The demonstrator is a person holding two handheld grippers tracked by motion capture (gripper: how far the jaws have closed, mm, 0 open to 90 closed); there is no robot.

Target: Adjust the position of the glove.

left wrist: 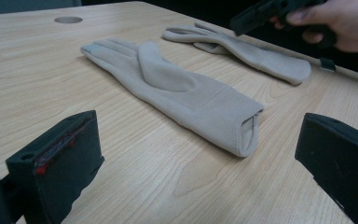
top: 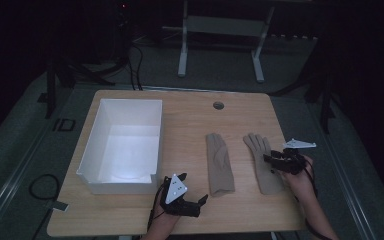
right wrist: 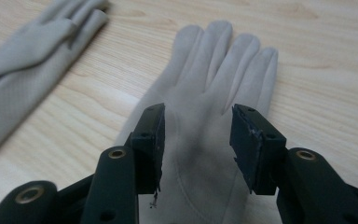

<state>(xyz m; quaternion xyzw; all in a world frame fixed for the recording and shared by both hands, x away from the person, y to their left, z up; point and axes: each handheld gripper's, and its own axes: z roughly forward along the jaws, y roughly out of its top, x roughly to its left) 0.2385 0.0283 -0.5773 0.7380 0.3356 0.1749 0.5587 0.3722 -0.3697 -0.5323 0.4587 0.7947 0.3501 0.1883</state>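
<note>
In the right gripper view the right glove [right wrist: 205, 140] loses its cuff below the bottom edge, and the left glove [right wrist: 23, 70] is cut by the left edge. The room beyond the worktop [top: 190, 115] is too dark to read.

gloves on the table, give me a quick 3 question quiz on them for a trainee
1. True or false: the left glove and the right glove overlap on the table.
2. Which glove does the right gripper hover over? A) left glove B) right glove
3. Fill in: the white box stands to the ____ of both gloves in the high view.

Key:
1. False, they lie apart, side by side.
2. B, with its jaws apart above the palm and nothing clamped.
3. Left; the left gripper sits near its front corner, jaws open.
</note>
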